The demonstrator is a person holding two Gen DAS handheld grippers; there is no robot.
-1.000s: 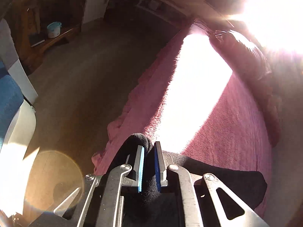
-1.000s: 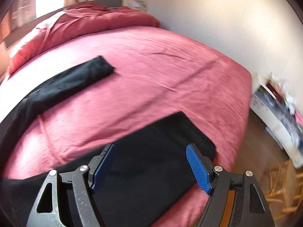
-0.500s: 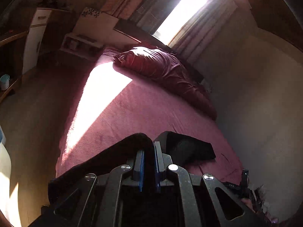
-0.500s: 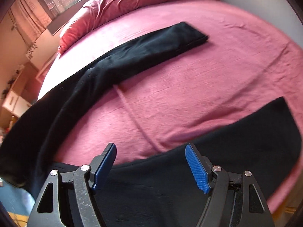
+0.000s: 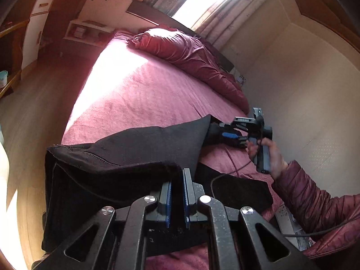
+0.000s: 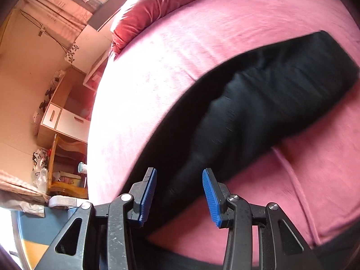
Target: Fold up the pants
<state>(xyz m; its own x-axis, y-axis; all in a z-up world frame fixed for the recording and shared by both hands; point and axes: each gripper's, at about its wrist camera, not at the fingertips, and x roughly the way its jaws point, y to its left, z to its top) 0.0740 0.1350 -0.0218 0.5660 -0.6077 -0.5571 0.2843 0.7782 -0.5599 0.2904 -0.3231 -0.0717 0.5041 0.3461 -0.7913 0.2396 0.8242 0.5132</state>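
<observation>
The left gripper points forward and somewhat downward over the near edge of the bed; its blue pads stand almost together and clench a raised fold of the black pants, so that the cloth hangs in a tent from the pads down toward the floor side of the bed; the waist end, with a stitched seam, droops at the left of this view. In the same view the person's right hand, in a quilted dark red sleeve, grips the handle of the right gripper out over the far leg of the pants, wrist bent, the tool aimed back across the bed; a thin black cable trails from it over the cover.

From its own camera the right gripper tilts steeply down at the bed; its jaws are closing, a gap between the blue pads, and one long leg of the pants runs up from between them across the pink cover toward the upper right; whether the pads press the cloth yet cannot be told.

A red duvet is heaped at the head of the bed, by the curtains. No brand, label or readable writing shows on the pants or the tools.
</observation>
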